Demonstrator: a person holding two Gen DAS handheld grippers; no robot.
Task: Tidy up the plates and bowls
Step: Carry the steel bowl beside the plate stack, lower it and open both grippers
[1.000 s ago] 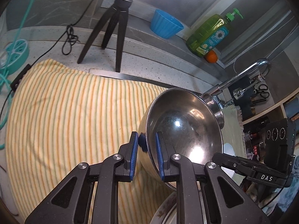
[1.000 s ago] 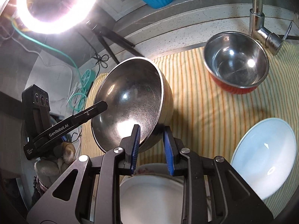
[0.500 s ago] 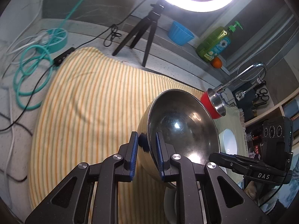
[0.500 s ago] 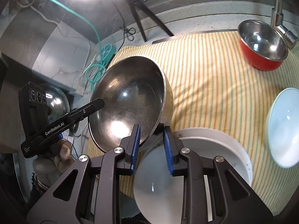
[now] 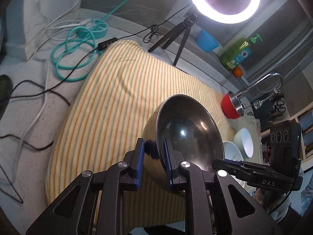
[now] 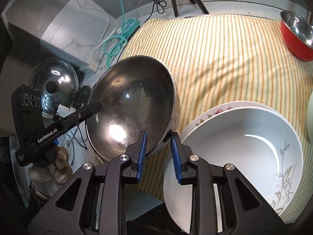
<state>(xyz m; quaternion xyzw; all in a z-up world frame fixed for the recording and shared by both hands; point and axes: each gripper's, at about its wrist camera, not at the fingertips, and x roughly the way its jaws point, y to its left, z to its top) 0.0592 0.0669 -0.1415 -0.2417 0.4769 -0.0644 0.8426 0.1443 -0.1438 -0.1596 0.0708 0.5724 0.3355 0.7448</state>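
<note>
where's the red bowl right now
The red bowl sits on the striped towel at its far right end in the left wrist view, right under the faucet; the right wrist view shows it top right.

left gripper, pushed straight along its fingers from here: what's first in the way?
The left gripper is already clamped on the steel bowl's rim, so the bowl wall comes first. Beyond that, the line probably drops onto the striped towel; depth past the bowl is hard to judge in this fisheye view.

Glossy scuffed steel bowl [image 5: 187, 135], matt striped cloth [image 5: 109, 105], glazed white ceramic plate [image 6: 244, 146].
</note>
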